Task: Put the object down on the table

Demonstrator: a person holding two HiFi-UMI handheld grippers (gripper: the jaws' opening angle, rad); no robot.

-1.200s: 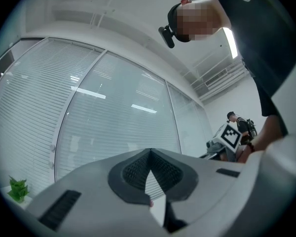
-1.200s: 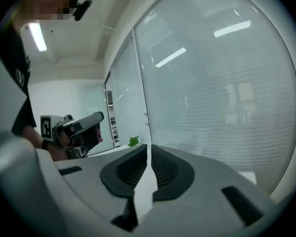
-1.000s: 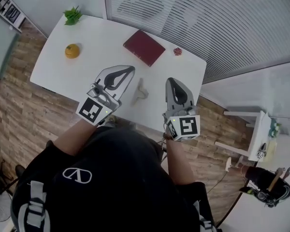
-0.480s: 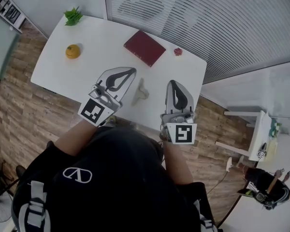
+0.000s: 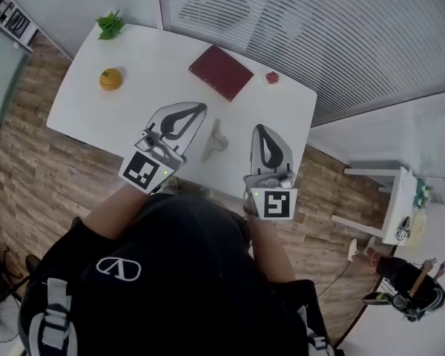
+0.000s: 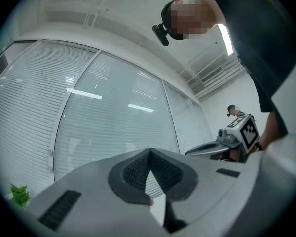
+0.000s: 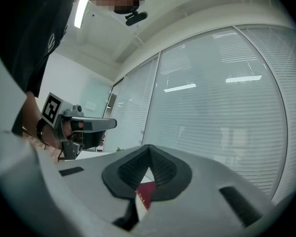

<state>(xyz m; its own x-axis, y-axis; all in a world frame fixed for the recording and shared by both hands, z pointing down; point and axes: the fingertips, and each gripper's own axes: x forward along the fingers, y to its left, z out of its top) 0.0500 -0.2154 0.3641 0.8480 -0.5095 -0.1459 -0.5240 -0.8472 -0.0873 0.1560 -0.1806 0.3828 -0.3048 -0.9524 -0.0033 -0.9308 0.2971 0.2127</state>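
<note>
A small pale, bent object [image 5: 216, 139] lies on the white table [image 5: 147, 59], free between my two grippers. My left gripper [image 5: 202, 107] hovers just left of it, jaws shut with their tips together and nothing between them. My right gripper [image 5: 260, 128] hangs just right of it near the table's front edge, also shut and empty. In the left gripper view the left gripper [image 6: 150, 152] points up at the blinds. In the right gripper view the right gripper [image 7: 149, 148] shows its dark pads meeting, with the left gripper [image 7: 79, 127] off to the side.
On the table stand a dark red book [image 5: 221, 73], an orange fruit [image 5: 110, 78], a green plant [image 5: 110, 24] and a small red item [image 5: 272, 77]. Window blinds run along the far side. A white side table [image 5: 389, 199] and another person [image 5: 411, 288] are at the right.
My right gripper has drawn back a little toward the table's near edge and its jaws have come together. The left gripper and the pale object have stayed put.
</note>
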